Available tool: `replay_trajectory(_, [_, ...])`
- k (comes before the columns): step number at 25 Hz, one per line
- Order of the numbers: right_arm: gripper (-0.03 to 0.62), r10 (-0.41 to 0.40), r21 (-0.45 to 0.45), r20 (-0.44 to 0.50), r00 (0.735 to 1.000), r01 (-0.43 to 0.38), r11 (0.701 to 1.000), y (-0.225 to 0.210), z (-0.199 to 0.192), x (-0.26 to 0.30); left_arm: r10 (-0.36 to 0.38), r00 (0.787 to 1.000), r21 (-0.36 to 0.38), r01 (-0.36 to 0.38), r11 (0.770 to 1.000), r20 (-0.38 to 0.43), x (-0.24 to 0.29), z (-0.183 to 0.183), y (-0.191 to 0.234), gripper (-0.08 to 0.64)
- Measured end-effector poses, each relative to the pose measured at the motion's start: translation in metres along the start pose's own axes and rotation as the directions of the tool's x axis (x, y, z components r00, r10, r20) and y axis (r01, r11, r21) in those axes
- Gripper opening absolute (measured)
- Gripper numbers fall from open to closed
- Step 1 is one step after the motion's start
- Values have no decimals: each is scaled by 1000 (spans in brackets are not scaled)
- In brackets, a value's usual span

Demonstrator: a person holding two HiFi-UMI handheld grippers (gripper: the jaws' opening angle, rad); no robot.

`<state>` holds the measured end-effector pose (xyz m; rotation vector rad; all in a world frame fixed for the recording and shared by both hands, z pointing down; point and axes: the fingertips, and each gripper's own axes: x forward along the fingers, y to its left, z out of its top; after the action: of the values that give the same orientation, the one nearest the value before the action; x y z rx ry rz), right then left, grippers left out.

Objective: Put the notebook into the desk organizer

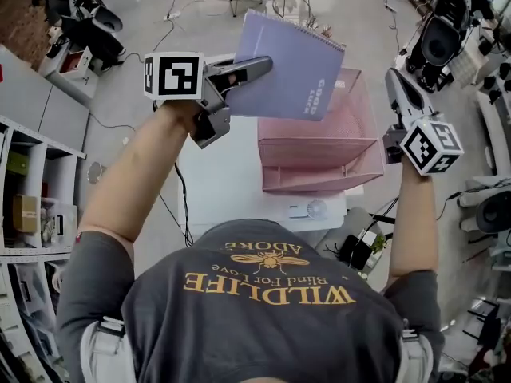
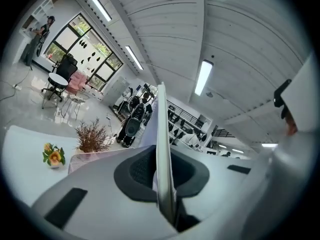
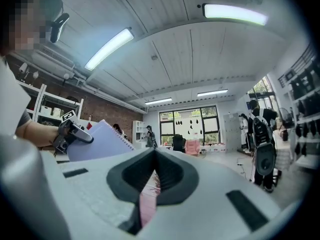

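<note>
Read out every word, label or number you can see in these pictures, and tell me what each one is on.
"WILDLIFE": person's T-shirt, upside down in the head view.
"Blind For Love": same T-shirt.
"ADORE": same T-shirt, by the bee picture.
White print on the notebook cover: too small and blurred to read.
Marker cubes: black-and-white patterns only, no words.

White table with a pink organizer on it
The table carries a pink mesh desk organizer on its right part. A small white device lies just in front of it, by the near edge.
</note>
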<state>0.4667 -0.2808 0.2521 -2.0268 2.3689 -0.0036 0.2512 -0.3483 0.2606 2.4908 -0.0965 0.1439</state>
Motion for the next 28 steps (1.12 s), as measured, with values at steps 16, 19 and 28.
replay_trajectory(16, [0, -25, 3, -93, 995, 25, 1000, -54, -41, 0, -64, 992, -372, 102, 923, 113, 97, -43, 49, 32])
replay_trajectory(19, [0, -21, 14, -102, 995, 23, 1000, -58, -45, 0, -46, 996, -428, 76, 901, 80, 97, -60, 63, 32])
replay_trajectory(28, [0, -15, 3, -121, 993, 16, 1000, -54, -53, -2, 341, 899, -133, -387, 912, -275, 84, -124, 118, 48])
